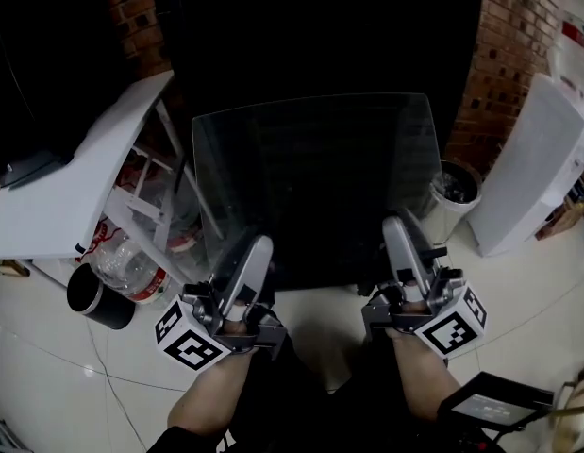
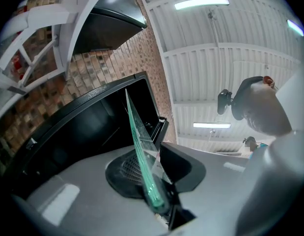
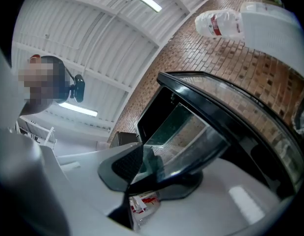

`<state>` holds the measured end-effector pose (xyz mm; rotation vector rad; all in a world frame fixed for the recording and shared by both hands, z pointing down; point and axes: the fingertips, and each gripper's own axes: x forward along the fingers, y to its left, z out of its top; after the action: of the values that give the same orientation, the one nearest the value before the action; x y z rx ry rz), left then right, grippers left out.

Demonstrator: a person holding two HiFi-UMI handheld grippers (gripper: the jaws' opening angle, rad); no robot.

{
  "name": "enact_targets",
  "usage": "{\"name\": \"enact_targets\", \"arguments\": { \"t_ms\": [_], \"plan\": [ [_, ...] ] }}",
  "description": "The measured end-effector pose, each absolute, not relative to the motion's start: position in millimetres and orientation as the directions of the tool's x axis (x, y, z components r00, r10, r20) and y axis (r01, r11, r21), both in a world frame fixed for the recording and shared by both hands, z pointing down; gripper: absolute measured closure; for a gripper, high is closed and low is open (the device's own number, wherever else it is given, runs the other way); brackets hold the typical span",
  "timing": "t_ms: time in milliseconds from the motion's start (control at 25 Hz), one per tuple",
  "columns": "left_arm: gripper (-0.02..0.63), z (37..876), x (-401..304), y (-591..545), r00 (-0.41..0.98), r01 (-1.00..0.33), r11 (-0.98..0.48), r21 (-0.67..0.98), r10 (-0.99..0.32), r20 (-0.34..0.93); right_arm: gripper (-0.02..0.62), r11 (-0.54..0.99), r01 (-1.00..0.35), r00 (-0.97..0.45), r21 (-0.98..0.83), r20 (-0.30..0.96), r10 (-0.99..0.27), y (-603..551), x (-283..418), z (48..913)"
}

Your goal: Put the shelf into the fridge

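Note:
A large clear glass shelf (image 1: 315,182) is held level in front of the dark open fridge (image 1: 320,36). My left gripper (image 1: 258,251) is shut on the shelf's near edge at the left, and my right gripper (image 1: 397,232) is shut on that edge at the right. In the left gripper view the pane's green edge (image 2: 141,146) runs up between the pads of the left gripper (image 2: 152,183) towards the black fridge opening (image 2: 88,132). In the right gripper view the glass shelf (image 3: 196,132) is clamped in the right gripper (image 3: 151,170), with the fridge frame (image 3: 240,117) just beyond.
A white tilted board on a frame (image 1: 75,187) stands at the left, with a plastic bottle (image 1: 131,267) and a black cup (image 1: 98,298) below it. At the right are a small bin (image 1: 454,192), a white panel (image 1: 537,163) and a brick wall (image 1: 513,45). A dark flat device (image 1: 490,406) lies by my right arm.

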<state>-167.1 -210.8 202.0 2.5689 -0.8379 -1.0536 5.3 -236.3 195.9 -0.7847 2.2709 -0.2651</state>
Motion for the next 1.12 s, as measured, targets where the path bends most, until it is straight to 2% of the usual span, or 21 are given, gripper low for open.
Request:
{"name": "enact_targets", "arguments": {
  "t_ms": [560,1120],
  "plan": [
    [0.537,284.2,-167.5,-240.4,0.567,-0.420,-0.724,0.547,-0.680,-0.465,0.482,0.728,-0.469,-0.584,-0.500,-0.442,-0.680,-268.8,4.7,280.5],
    [0.538,337.4,-159.5,-251.1,0.563,-0.395,-0.678,0.619,-0.712,-0.420,0.480,0.688,-0.482,-0.600,-0.542,-0.368,-0.710,-280.4,11.8,331.1]
  ]
}}
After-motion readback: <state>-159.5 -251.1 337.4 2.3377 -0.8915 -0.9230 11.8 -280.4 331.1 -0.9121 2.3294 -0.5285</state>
